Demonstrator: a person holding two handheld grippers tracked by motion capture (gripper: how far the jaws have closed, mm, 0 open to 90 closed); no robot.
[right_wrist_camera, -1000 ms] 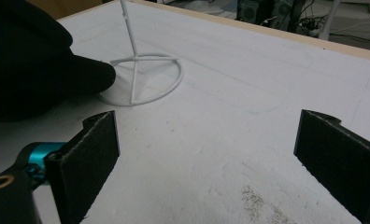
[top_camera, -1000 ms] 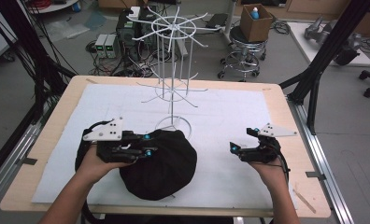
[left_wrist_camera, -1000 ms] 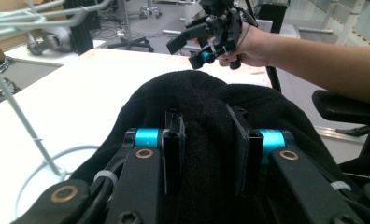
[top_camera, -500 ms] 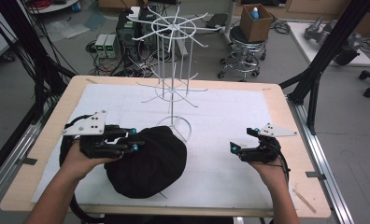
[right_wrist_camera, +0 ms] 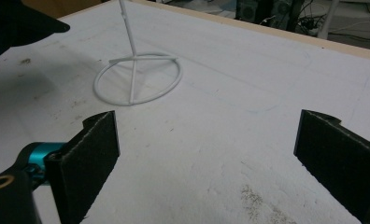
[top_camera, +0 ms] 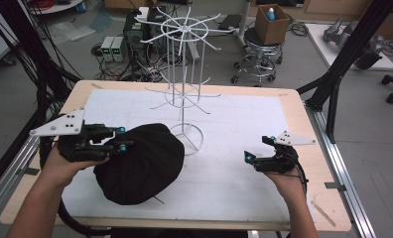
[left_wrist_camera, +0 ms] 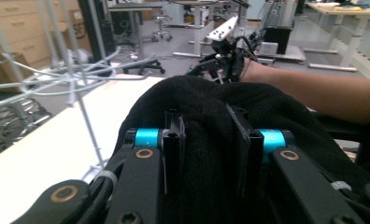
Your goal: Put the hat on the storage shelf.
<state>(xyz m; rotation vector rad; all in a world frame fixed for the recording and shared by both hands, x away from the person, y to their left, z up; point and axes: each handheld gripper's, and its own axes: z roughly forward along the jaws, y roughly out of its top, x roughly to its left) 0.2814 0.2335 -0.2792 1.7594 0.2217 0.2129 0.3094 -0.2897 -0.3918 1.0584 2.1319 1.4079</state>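
White-topped table [top_camera: 244,124], wire rack [top_camera: 184,74] at centre. Left gripper [top_camera: 116,139] clamped on black hat [top_camera: 145,163]; right gripper [top_camera: 251,157] wide apart, empty.

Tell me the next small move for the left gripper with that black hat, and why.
Probably keep lifting the black hat toward the white wire rack. The left gripper is clamped on the hat's edge, but most of the fabric rests on the white mat; the right gripper is open and apart.
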